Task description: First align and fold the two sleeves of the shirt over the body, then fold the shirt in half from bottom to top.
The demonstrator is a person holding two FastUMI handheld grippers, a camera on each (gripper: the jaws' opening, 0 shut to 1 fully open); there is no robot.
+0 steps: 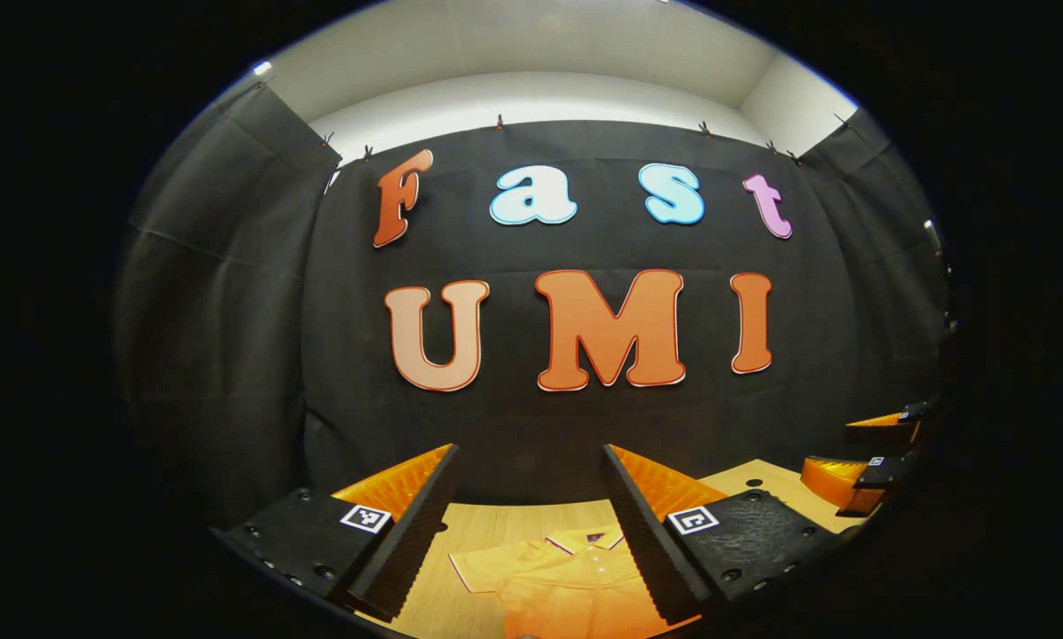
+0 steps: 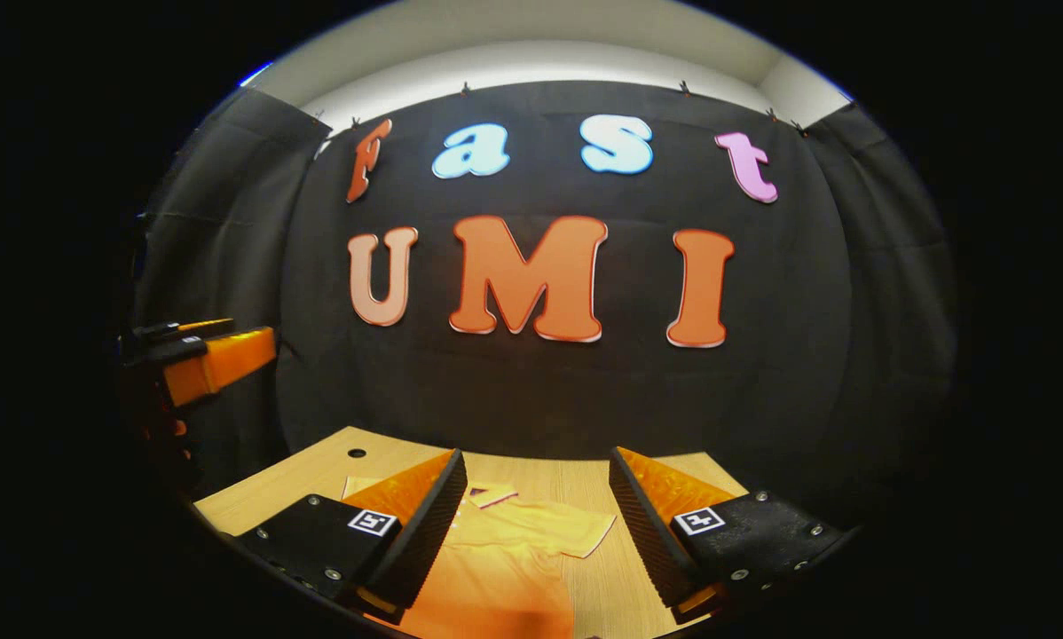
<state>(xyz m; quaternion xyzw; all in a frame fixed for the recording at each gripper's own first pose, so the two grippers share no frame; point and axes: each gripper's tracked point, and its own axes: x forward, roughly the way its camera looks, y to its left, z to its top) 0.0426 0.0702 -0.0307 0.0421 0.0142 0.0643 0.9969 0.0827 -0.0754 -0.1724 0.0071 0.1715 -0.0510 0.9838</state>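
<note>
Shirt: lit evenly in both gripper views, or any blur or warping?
Left gripper view: shirt bright and sharp, table edge bowed by the fisheye. Right gripper view: shirt equally bright and crisp, image darkening toward the rim; no glare in either view.

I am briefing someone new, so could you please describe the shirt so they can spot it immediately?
Start at the light wooden table in front of the black cloth wall. On it lies an orange short-sleeved polo shirt, flat, its sleeves spread out unfolded. Its pale-edged collar and buttoned placket set it apart from the bare wood.
</note>
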